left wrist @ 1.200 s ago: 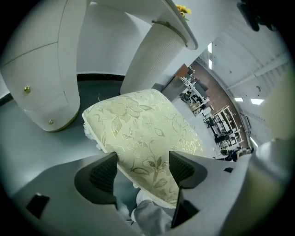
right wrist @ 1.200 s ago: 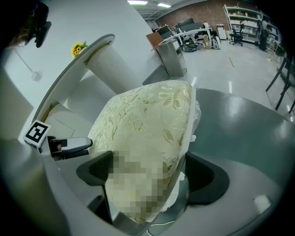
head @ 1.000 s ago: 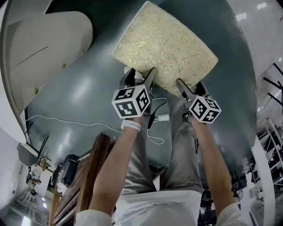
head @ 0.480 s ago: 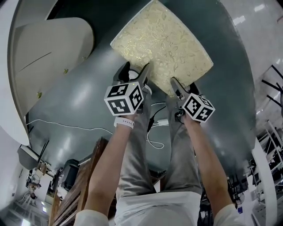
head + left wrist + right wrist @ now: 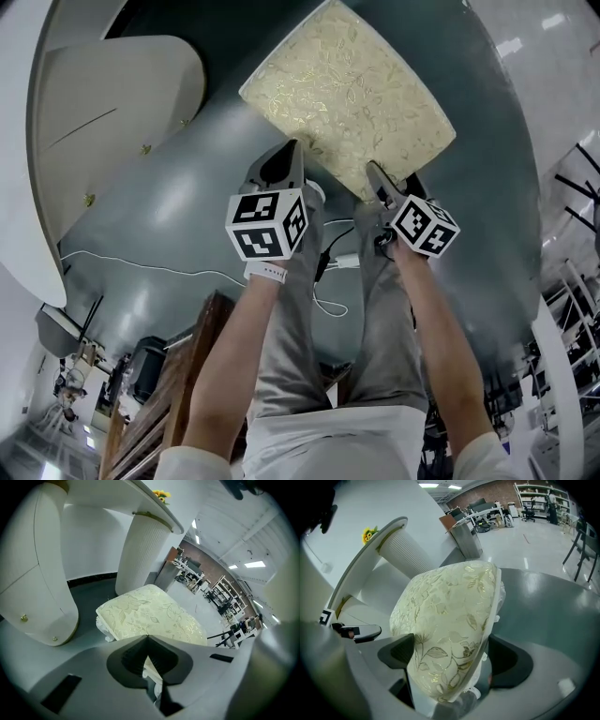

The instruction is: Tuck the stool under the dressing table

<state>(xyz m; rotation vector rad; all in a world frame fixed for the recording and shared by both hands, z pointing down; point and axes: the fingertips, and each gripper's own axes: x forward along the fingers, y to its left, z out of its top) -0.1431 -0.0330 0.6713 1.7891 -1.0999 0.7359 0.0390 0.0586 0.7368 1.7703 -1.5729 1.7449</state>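
Observation:
The stool [image 5: 347,94], with a cream cushion in a gold leaf pattern, stands on the grey floor beside the white dressing table [image 5: 112,103]. My left gripper [image 5: 286,155] hovers just short of the stool's near corner, jaws shut with nothing between them. In the left gripper view the closed tips of the left gripper [image 5: 147,637] meet in front of the stool [image 5: 145,613]. My right gripper [image 5: 377,178] is shut on the cushion's near edge. The right gripper view shows the cushion [image 5: 450,616] filling the space between both pads of the right gripper [image 5: 454,660].
The dressing table's rounded cabinet [image 5: 33,573] and ribbed column [image 5: 140,550] stand left of the stool. A white cable [image 5: 141,267] trails over the floor. Brown wooden furniture [image 5: 187,375] is beside the person's legs. Desks and chairs [image 5: 487,510] stand far off.
The left gripper, earlier open astride the stool's near corner, has closed and lifted clear of it. The right gripper keeps its hold on the cushion edge.

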